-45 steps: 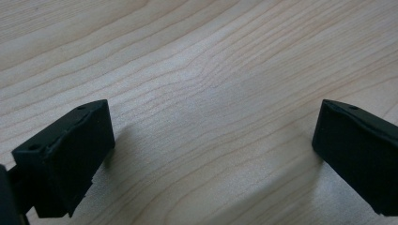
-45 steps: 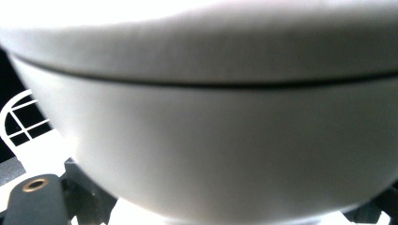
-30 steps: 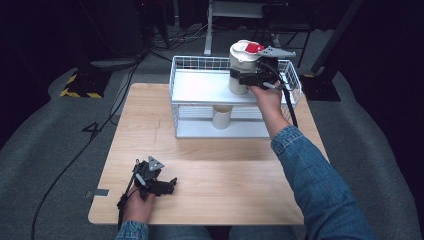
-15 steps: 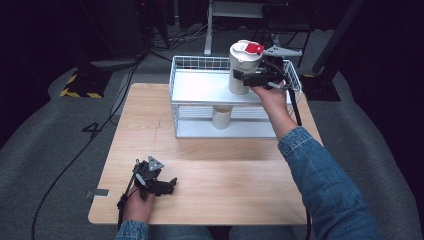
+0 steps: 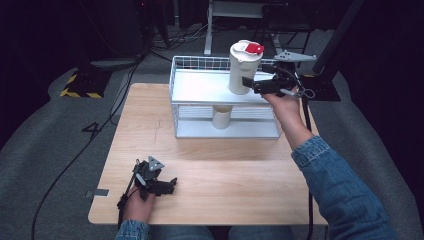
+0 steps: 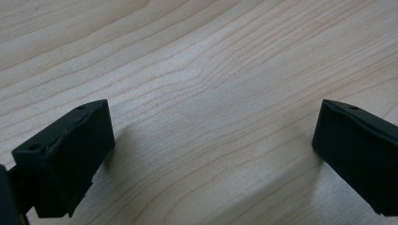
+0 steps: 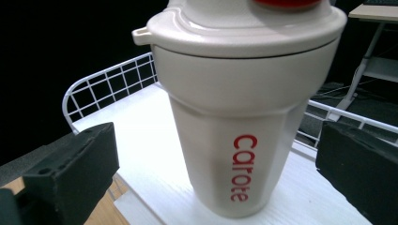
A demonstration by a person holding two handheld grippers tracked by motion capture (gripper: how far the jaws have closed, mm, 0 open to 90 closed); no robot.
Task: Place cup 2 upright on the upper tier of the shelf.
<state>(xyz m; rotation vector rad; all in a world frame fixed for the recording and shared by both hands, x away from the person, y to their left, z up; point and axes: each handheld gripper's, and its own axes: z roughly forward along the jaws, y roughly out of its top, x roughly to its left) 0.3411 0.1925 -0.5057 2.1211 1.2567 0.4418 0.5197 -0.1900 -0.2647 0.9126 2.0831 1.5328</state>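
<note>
High view overhead; gripper views close, perhaps level.

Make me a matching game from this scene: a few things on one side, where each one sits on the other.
Things:
1. tumbler
2. small cup
3. left gripper
4. right gripper

Places:
A. low on the near table edge, jaws open
B. top shelf of the wire rack
C. beside the tumbler, jaws open, just let go
D. lower shelf of the rack

Pairs: 1-B, 2-D, 3-A, 4-C
</note>
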